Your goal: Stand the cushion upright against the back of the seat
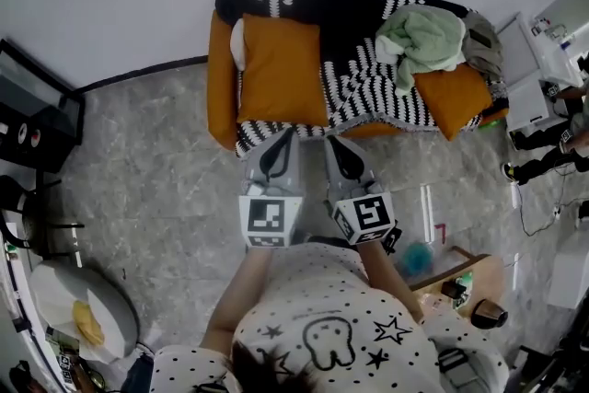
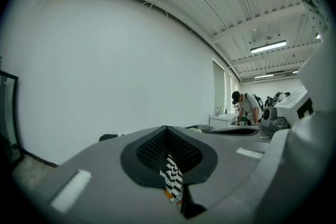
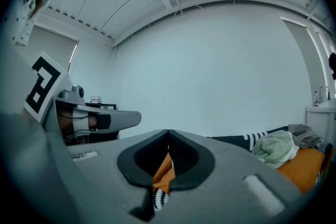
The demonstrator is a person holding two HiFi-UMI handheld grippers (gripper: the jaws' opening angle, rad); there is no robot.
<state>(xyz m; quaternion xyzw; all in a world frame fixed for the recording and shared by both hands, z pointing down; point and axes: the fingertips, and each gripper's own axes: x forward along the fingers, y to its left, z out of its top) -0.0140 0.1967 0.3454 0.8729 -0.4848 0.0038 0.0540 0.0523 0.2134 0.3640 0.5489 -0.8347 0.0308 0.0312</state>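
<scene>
Both pairs of jaws were pressed together, empty. Orange cushion (image 1: 281,69) lay flat on left end of sofa (image 1: 219,83) seat, dead ahead of your left gripper (image 1: 285,138), just past front edge. Right gripper (image 1: 336,144) close beside, facing striped cover (image 1: 368,92). Cushion's long axis ran front to back, sofa back beyond its far edge. Left looked nearer, likely your lead

Green towel (image 1: 421,37) bunched on b/w striped throw (image 1: 368,87) (rt end); black cabinet (image 1: 29,122) far left.
</scene>
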